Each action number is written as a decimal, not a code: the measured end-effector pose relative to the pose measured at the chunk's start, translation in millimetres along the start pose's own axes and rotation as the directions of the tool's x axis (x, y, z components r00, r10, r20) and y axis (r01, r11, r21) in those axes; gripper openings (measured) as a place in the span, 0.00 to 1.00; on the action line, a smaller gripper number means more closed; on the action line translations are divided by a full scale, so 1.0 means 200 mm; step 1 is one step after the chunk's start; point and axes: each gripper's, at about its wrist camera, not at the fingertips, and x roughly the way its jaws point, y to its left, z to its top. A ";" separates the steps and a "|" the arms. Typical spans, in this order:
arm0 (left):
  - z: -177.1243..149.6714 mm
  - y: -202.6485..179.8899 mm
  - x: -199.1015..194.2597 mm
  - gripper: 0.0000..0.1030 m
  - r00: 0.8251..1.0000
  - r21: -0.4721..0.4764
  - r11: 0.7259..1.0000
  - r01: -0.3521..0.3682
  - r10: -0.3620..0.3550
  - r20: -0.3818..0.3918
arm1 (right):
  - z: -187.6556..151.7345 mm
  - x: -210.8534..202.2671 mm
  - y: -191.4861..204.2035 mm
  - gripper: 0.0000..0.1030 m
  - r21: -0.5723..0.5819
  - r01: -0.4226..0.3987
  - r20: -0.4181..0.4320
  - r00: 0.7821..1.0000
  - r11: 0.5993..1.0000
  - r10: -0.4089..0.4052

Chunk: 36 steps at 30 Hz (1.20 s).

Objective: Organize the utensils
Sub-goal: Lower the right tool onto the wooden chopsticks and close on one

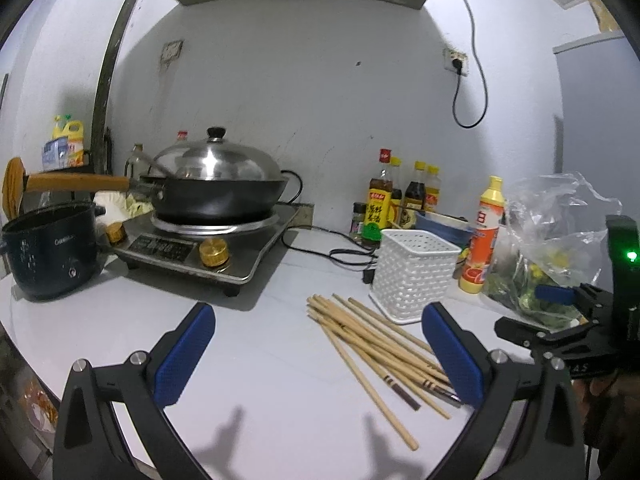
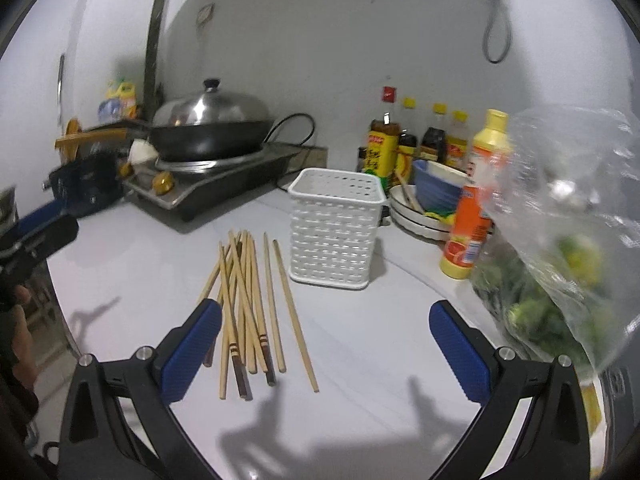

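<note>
Several wooden chopsticks (image 1: 372,340) (image 2: 248,300) lie loose in a fanned pile on the white counter. Just behind them stands an empty white perforated utensil basket (image 1: 414,272) (image 2: 338,228). My left gripper (image 1: 320,320) hovers open above the counter, its right pad overlapping the pile's near ends. My right gripper (image 2: 326,316) is open too, with its left pad over the pile's near ends. The right gripper (image 1: 560,312) also shows at the right edge of the left wrist view, and the left gripper (image 2: 36,232) at the left edge of the right wrist view. Neither holds anything.
An induction cooker with a lidded wok (image 1: 218,188) and a dark pot (image 1: 50,252) stand at the left. Sauce bottles (image 1: 404,196), stacked dishes (image 2: 424,208), an orange squeeze bottle (image 2: 472,200) and a plastic bag of greens (image 2: 560,272) crowd the right. A black cord (image 1: 336,256) runs behind the basket.
</note>
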 end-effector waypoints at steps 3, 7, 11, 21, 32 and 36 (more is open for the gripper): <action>0.00 0.08 0.03 1.00 1.000 -0.023 1.000 -0.017 0.017 -0.019 | 0.04 0.11 0.05 0.98 -0.012 -0.040 -0.057 0.998 0.999 0.040; -0.01 0.18 0.05 1.00 0.999 -0.044 0.999 -0.028 0.026 -0.041 | 0.07 0.24 0.15 0.80 -0.057 -0.080 -0.117 0.990 0.995 0.073; -0.02 0.26 0.08 1.00 0.997 -0.046 0.998 -0.037 0.034 -0.068 | 0.09 0.39 0.24 0.59 -0.083 -0.118 -0.190 0.977 0.989 0.101; -0.06 0.40 0.15 1.00 0.992 -0.091 0.995 -0.026 0.015 -0.122 | 0.14 0.69 0.40 0.31 -0.158 -0.155 -0.315 0.944 0.975 0.099; -0.07 0.42 0.22 1.00 0.985 -0.129 0.991 -0.020 -0.002 -0.170 | 0.13 0.85 0.45 0.20 -0.188 -0.225 -0.410 0.903 0.956 0.132; -0.06 0.38 0.24 1.00 0.982 -0.122 0.992 -0.027 0.003 -0.190 | 0.13 0.86 0.46 0.10 -0.206 -0.249 -0.419 0.896 0.947 0.144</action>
